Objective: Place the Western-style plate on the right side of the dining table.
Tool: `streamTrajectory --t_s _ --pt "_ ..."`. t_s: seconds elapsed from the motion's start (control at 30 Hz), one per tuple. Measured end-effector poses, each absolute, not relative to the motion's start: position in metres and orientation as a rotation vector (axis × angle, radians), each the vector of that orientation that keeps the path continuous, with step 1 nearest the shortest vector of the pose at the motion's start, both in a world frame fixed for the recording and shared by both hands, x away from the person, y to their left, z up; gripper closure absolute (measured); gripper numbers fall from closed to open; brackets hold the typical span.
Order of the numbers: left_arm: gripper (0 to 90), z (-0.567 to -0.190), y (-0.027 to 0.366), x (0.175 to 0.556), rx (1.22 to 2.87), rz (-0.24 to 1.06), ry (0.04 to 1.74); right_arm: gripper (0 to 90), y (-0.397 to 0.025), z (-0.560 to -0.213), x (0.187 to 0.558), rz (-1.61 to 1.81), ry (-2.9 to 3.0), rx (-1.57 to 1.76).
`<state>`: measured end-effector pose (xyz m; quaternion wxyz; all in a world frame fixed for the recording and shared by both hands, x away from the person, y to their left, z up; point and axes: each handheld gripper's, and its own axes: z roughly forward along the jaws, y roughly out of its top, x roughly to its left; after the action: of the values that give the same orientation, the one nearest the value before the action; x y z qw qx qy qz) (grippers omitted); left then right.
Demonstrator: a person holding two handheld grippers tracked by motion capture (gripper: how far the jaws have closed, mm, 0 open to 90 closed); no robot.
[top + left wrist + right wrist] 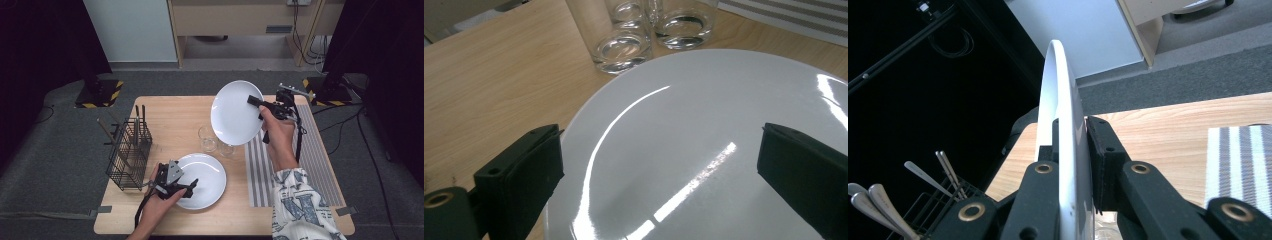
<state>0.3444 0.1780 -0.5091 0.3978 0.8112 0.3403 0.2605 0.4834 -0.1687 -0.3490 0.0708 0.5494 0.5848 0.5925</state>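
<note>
A white plate (235,114) is held up above the table, tilted on edge, with my right gripper (256,102) shut on its right rim. The right gripper view shows that plate (1058,90) edge-on, pinched between the jaws of my right gripper (1074,125). A second white plate (206,176) lies flat near the table's front. My left gripper (193,184) hovers over its left rim. In the left gripper view, that gripper (659,135) stands open, one jaw at the edge of the flat plate (704,140) and the other over its middle.
Two clear glasses (207,138) (227,148) stand between the plates, also ahead of the left gripper as glasses (621,47) (681,25). A black wire basket (129,152) with cutlery stands at the left. A striped mat (312,150) covers the table's right side.
</note>
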Motion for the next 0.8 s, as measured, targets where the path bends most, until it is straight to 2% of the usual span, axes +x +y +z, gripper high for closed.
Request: streamTrajectory --t_s 0.8 --pt "4.0 -0.508 0.188 0.342 2.041 0.672 0.905 83.2 -0.19 -0.337 0.473 1.771 1.72 1.618"
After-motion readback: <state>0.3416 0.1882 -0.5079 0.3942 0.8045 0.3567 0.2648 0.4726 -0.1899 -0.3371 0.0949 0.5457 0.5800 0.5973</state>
